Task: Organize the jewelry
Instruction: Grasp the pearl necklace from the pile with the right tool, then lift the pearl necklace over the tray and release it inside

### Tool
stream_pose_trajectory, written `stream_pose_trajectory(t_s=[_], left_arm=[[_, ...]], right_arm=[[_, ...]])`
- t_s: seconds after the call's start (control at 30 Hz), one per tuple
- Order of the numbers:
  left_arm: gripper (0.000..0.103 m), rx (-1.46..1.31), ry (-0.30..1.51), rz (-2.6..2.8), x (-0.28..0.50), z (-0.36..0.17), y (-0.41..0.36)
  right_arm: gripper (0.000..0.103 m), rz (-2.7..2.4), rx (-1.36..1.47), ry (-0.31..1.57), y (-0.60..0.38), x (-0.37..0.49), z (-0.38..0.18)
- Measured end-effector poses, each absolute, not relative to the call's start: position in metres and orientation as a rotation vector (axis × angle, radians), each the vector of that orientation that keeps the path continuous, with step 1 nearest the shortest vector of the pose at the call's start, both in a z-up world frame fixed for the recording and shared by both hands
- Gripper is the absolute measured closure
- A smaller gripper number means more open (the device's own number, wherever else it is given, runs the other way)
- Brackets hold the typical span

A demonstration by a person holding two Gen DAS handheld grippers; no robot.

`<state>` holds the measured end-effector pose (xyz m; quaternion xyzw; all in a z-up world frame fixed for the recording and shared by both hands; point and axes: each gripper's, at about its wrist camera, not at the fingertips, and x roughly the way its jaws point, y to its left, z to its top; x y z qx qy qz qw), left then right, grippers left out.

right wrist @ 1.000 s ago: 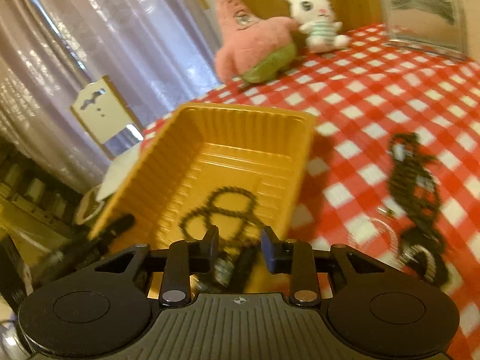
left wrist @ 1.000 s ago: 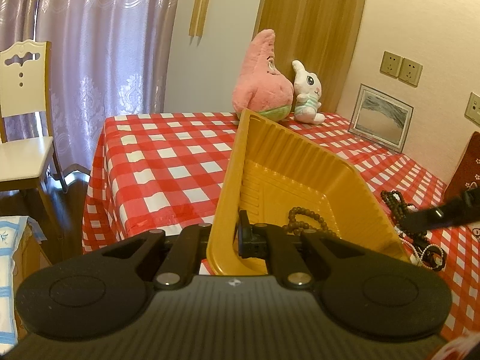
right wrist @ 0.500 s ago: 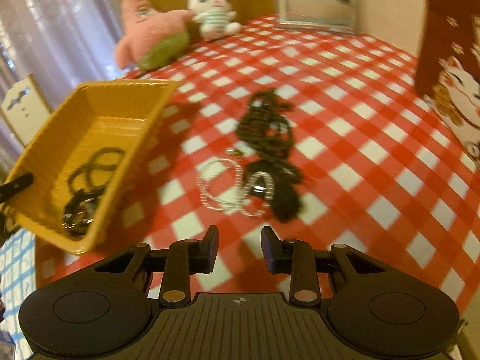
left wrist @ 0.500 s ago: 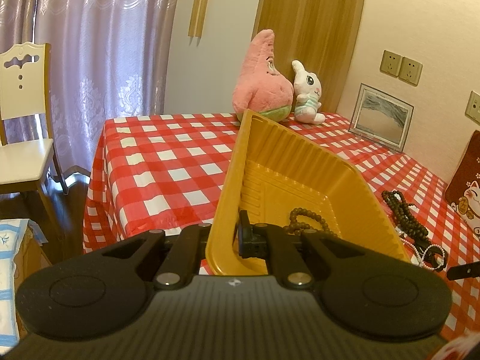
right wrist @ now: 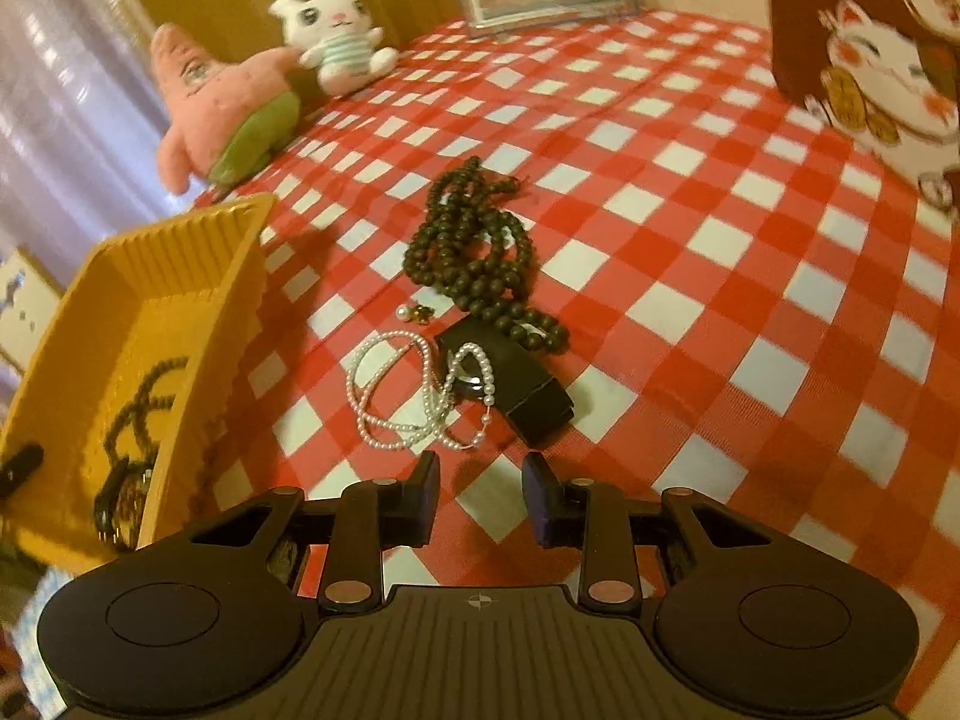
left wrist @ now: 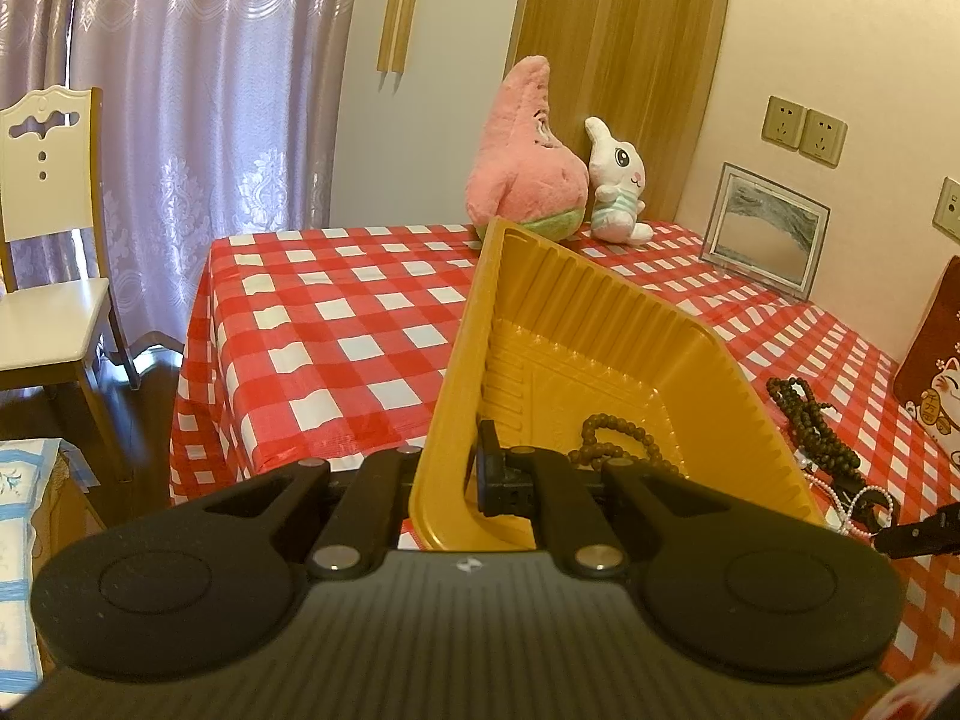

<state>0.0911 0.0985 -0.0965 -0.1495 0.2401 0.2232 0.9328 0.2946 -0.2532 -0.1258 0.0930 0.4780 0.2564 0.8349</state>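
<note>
Left wrist view, left gripper (left wrist: 447,468): clamped on the near wall of the yellow tray (left wrist: 606,324), lower centre; hold it steady.
Tray contents: brown bead string (left wrist: 618,441).
Right wrist view, right gripper (right wrist: 480,495): jaws apart, empty, just short of the pearl strand (right wrist: 414,390), centre frame; the pearls drape a black box (right wrist: 516,384), so pinch a loop lying clear of it.
Beyond: dark bead necklace (right wrist: 474,252).

You see a yellow tray (right wrist: 180,276), dark brown beads (right wrist: 474,252), white pearls (right wrist: 414,396), and a red-and-white checked cloth (right wrist: 720,300).
</note>
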Motion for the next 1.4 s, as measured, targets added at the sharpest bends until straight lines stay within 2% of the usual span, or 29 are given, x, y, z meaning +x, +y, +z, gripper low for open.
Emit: stream_pose_trajectory(t_s=[0.23,0.27,0.37,0.47,0.67,1.07,1.4], left_arm=[[0.097,-0.307,0.492,0.457,0.091,-0.097,0.098],[0.097,-0.307,0.492,0.458,0.092,-0.097,0.099],[0.098,-0.306,0.492,0.458,0.091,-0.097,0.099],[0.098,-0.305,0.492,0.457,0.091,-0.097,0.098],[0.098,-0.304,0.492,0.457,0.091,-0.098,0.098],[0.098,-0.3,0.491,0.454,0.091,-0.099,0.099],[0.098,-0.303,0.489,0.454,0.091,-0.098,0.098]], right_arm=[[0.072,0.511,0.428,0.988,-0.268,0.305,-0.134],[0.075,0.502,0.449,0.984,-0.269,0.305,-0.134],[0.094,0.478,0.491,0.981,-0.272,0.308,-0.138],[0.1,0.483,0.502,0.964,-0.274,0.306,-0.137],[0.1,0.563,0.475,0.896,-0.274,0.3,-0.109],[0.1,0.781,0.242,0.775,-0.257,0.299,0.002],[0.1,0.928,0.15,0.674,-0.227,0.284,0.068]])
